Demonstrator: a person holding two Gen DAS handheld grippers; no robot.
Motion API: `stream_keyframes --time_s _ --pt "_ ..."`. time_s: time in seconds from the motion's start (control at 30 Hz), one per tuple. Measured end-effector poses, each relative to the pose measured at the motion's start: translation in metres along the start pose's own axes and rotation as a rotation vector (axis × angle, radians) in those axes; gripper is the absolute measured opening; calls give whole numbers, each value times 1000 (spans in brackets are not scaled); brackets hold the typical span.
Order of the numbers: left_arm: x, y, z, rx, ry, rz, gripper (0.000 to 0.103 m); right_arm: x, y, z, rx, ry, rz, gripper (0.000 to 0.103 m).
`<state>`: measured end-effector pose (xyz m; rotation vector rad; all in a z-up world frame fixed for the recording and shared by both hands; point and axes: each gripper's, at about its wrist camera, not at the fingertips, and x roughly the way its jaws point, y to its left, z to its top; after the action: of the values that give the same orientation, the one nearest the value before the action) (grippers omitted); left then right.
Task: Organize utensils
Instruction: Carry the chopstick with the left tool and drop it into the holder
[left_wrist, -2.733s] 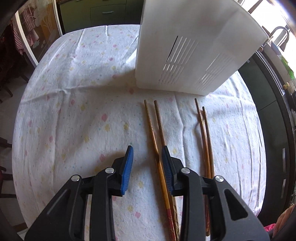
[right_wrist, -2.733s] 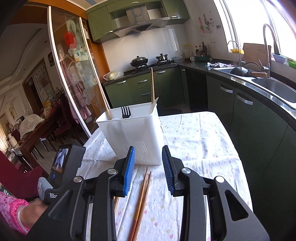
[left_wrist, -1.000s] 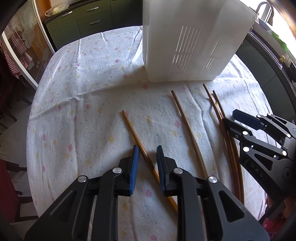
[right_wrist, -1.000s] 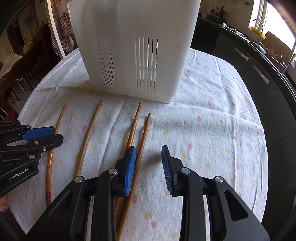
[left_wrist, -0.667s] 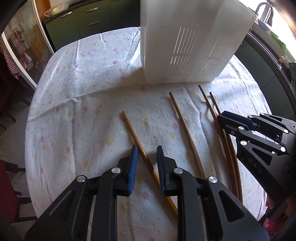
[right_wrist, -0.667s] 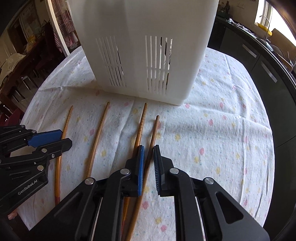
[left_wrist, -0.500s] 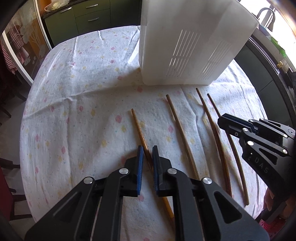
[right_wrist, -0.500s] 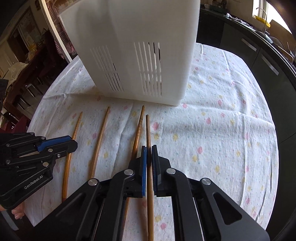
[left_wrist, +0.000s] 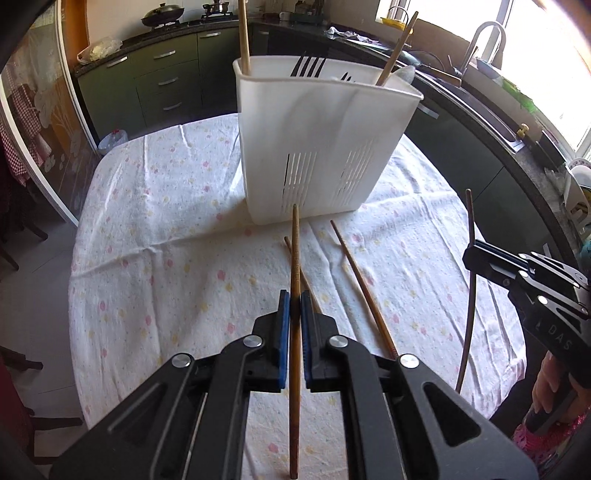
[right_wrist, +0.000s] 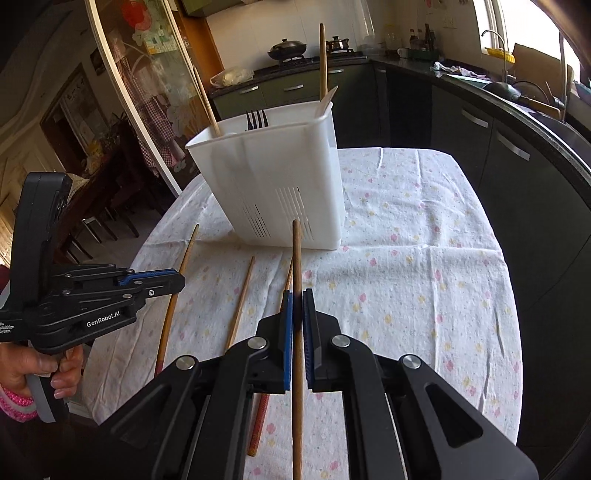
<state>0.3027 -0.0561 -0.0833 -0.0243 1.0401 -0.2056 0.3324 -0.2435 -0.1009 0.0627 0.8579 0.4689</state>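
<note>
A white slotted utensil caddy (left_wrist: 317, 147) (right_wrist: 273, 184) stands on the flowered tablecloth and holds two chopsticks and a black fork (right_wrist: 255, 119). My left gripper (left_wrist: 291, 301) is shut on a wooden chopstick (left_wrist: 294, 258), lifted off the cloth and pointing at the caddy. My right gripper (right_wrist: 297, 301) is shut on another chopstick (right_wrist: 296, 266), also lifted; this chopstick shows dark in the left wrist view (left_wrist: 470, 266). Two chopsticks (left_wrist: 360, 277) (right_wrist: 240, 306) still lie on the cloth between the grippers.
The round table (right_wrist: 424, 229) has a dark kitchen counter with a sink (left_wrist: 491, 110) along its right and far sides. A glass door (right_wrist: 147, 92) and chairs stand to the left. The table edge drops off near both grippers.
Both grippers closed on a chopstick each and raised them off the cloth. Both views tilted up from looking down at the table to looking level at the caddy.
</note>
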Motion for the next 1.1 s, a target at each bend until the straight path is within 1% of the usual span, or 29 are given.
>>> stream_keyframes --time_s 0.17,0.3,0.5,0.6,0.83,1.1 --pt "-34 -10 -3 41 -64 2 6 -37 3 -3 0 -73 30 6" --pt "-57 -15 -5 62 -101 -10 6 -63 12 -1 -10 -126 46 6" --pt "-84 -21 -3 77 -151 -22 6 -86 22 9 -21 -197 62 6" --pt "-95 -24 3 83 -180 -23 6 -97 28 20 -36 -227 65 6" --pt "-128 -29 33 84 -261 -32 6 -129 46 54 -89 -303 62 6" --pt "-179 -30 78 84 -406 -1 6 -159 57 108 -111 -401 51 6"
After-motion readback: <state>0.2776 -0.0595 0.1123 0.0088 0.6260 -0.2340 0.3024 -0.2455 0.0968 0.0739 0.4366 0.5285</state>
